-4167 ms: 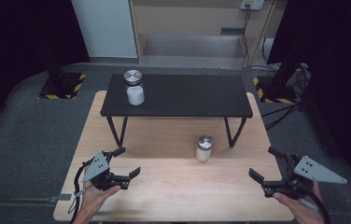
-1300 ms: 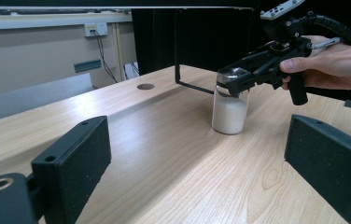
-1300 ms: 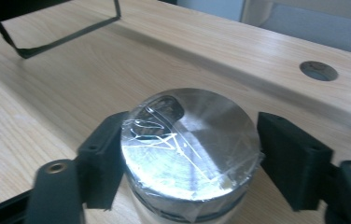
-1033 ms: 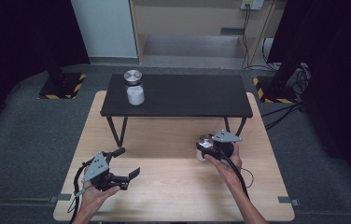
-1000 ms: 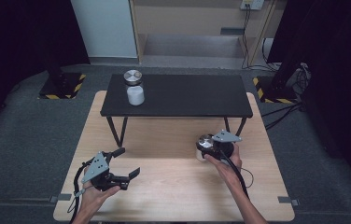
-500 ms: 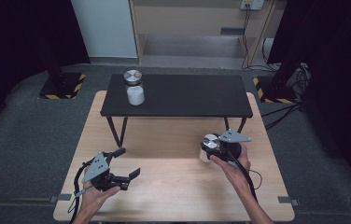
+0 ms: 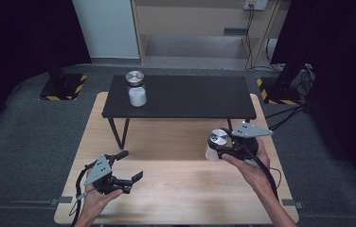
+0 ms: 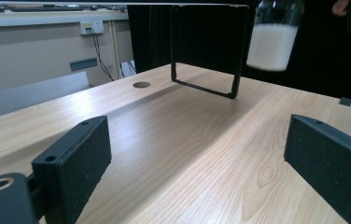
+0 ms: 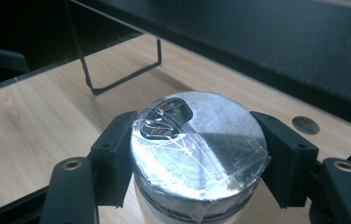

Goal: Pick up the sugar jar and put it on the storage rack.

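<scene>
My right gripper (image 7: 219,147) is shut on a glass jar (image 7: 215,144) with a silver lid (image 9: 197,142) and white powder inside, and holds it clear of the wooden table (image 7: 176,189) at the right. The two pads clamp the jar just under its lid. In the left gripper view the same jar (image 8: 271,39) hangs in the air at the far right. A second jar (image 7: 136,89) of the same kind stands on the left end of the black shelf (image 7: 185,97). My left gripper (image 7: 129,166) rests open near the table's front left, with nothing between its fingers (image 8: 73,163).
The black shelf stands on thin wire legs (image 7: 119,133) across the back of the table, with room beneath it. Two black stands with yellow-striped bases (image 7: 62,90) flank the table on the grey floor. Cables (image 7: 289,111) trail at the right.
My right gripper, shut on the jar, has lifted it off the table and a little toward the right. The left gripper has stayed put.
</scene>
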Available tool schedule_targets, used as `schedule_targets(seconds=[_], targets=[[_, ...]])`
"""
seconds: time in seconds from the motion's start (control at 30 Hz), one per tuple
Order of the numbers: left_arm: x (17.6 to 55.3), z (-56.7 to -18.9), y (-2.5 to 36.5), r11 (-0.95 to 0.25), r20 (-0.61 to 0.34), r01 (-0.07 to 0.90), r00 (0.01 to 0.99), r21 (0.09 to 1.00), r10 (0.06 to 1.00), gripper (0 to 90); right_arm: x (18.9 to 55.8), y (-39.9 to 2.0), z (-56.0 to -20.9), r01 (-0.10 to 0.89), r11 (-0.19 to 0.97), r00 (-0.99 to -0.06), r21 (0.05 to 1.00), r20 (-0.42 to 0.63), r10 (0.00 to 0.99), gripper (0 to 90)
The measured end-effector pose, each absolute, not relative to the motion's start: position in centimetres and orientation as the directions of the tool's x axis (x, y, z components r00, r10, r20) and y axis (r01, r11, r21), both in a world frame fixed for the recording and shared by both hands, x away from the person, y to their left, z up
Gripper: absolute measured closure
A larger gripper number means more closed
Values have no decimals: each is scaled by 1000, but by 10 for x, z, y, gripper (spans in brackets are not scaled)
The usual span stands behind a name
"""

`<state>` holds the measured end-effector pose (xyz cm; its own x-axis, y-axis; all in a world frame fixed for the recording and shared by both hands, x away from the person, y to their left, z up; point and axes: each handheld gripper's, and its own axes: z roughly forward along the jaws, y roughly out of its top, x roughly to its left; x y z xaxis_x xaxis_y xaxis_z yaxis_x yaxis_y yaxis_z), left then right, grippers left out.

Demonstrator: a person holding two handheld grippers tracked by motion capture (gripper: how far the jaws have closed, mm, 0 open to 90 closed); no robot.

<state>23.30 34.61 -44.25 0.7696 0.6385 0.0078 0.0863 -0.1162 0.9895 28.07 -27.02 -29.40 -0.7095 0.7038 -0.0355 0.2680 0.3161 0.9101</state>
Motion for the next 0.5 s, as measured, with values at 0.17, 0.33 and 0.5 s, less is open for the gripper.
schedule_targets(seconds=[0.17,0.33,0.5], targets=[[233,-443,346,-117,6,89,771,989,637,60,276,-272,-273,260,318,-718,912,-38,695,348],[233,-443,346,-118,5,90,773,989,634,59,277,-278,-246,237,323,-748,916,-40,663,348],[234,-443,346,-119,6,90,773,989,634,59,279,-280,-228,212,338,-761,917,-62,645,348]])
